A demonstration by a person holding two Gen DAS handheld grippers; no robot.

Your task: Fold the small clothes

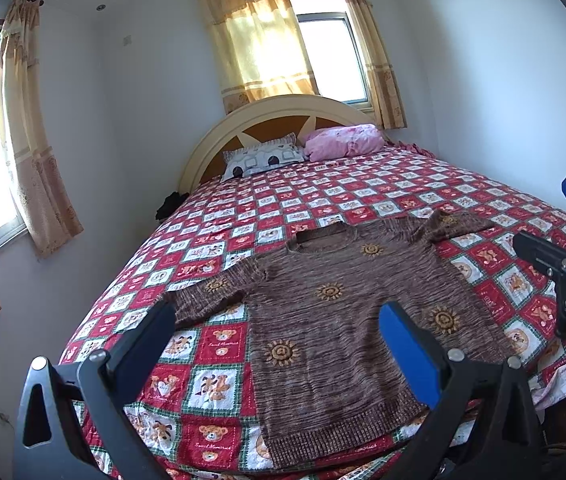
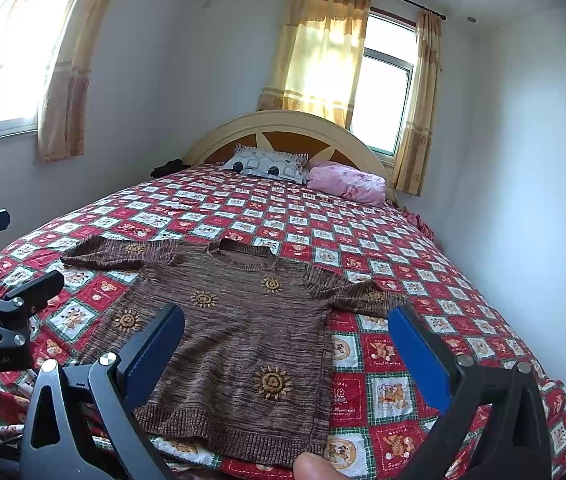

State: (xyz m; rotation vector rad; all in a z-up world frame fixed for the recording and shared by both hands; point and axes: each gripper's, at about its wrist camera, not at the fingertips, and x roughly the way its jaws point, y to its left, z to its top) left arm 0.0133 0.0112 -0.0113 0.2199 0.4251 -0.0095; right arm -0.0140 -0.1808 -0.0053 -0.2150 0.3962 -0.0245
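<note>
1. We see the brown sweater (image 1: 347,312) spread flat on the bed (image 1: 323,200), sleeves out, hem toward us.
2. Our left claw (image 1: 279,320) gapes wide above its hem, holding nothing.
3. Our right claw (image 2: 287,328) likewise spreads wide, empty.

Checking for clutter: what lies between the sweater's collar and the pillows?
Only bare quilt between sweater and pillows, in both wrist views.

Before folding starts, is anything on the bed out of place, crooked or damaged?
Nothing stands out. The brown knit sweater lies flat and face up on the checked bedspread, sleeves spread, hem toward the camera. No damage shows. Both the left gripper and the right gripper are open and hold nothing.
</note>
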